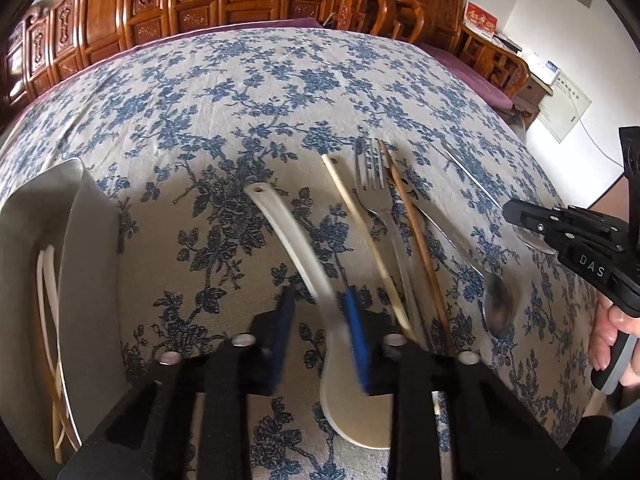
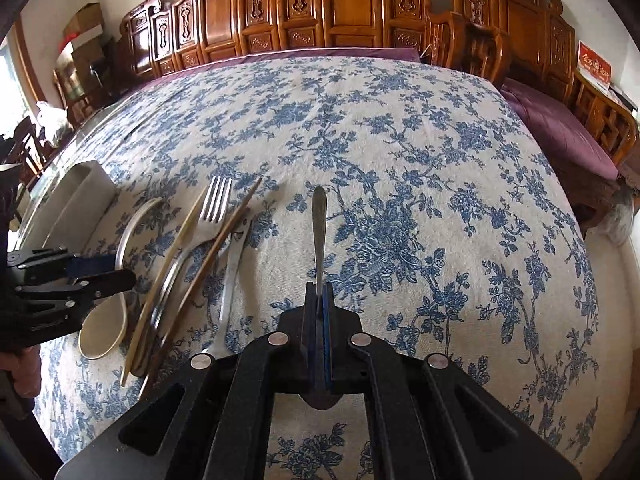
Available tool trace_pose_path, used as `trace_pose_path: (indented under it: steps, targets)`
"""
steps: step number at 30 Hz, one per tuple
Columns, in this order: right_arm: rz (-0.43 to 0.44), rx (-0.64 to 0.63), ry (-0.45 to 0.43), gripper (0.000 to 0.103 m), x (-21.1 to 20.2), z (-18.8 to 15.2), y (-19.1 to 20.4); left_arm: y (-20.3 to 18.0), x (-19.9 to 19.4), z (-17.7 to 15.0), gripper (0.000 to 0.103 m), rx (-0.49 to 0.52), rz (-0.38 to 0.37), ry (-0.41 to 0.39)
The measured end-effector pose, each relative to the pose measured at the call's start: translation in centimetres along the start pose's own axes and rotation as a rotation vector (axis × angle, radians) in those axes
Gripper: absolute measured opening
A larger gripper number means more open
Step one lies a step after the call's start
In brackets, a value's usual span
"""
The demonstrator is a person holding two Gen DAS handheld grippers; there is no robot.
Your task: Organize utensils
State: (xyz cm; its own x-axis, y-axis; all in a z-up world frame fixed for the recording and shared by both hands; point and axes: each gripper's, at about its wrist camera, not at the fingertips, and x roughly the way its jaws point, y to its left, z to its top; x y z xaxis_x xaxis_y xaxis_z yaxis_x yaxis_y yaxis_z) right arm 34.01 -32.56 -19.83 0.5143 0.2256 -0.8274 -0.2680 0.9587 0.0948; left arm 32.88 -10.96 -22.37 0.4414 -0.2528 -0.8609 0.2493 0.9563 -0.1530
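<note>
Both claws are at work over the flowered tablecloth [image 2: 400, 128]. At the bottom centre of the right wrist view, the right gripper [image 2: 320, 332] is pressed fully closed on a metal spoon [image 2: 319, 232], gripping near the bowl end with the slim handle pointing up the frame. At the bottom centre of the left wrist view, the left gripper [image 1: 320, 336] has its blue pads [image 1: 356, 336] drawn in around the neck of a white ceramic spoon [image 1: 296, 240]; motion blur hides whether both pads actually press, so the grip is uncertain.

Judged from looks, the ceramic spoon is stiff, glazed, slippery and breakable, so the narrow neck above the bowl seems the safest hold. The metal spoon is light and rigid but slick.

A fork [image 1: 376, 196], chopsticks [image 1: 412, 236] and another spoon [image 1: 496, 304] lie mid-frame; the white holder [image 1: 88, 260] stands at the left edge.

Only "DAS" on the right gripper's body is legible.
</note>
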Motion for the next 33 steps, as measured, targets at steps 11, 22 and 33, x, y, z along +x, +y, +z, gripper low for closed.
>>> trace_pose_path:
  steps: [11,22,33]
  targets:
    - [0.028,-0.018,-0.045,0.000,-2.0,0.0,2.8,-1.5,-3.2,-0.5,0.003,0.090,0.012,-0.056]
    - [0.017,0.043,-0.064,0.019,-1.7,-0.1,-1.3,-0.5,-6.8,-1.2,0.003,0.090,0.028,-0.098]
    - [-0.006,-0.013,0.044,0.026,0.0,-1.4,-1.1,-1.0,-7.6,-2.4,0.003,0.096,-0.017,-0.108]
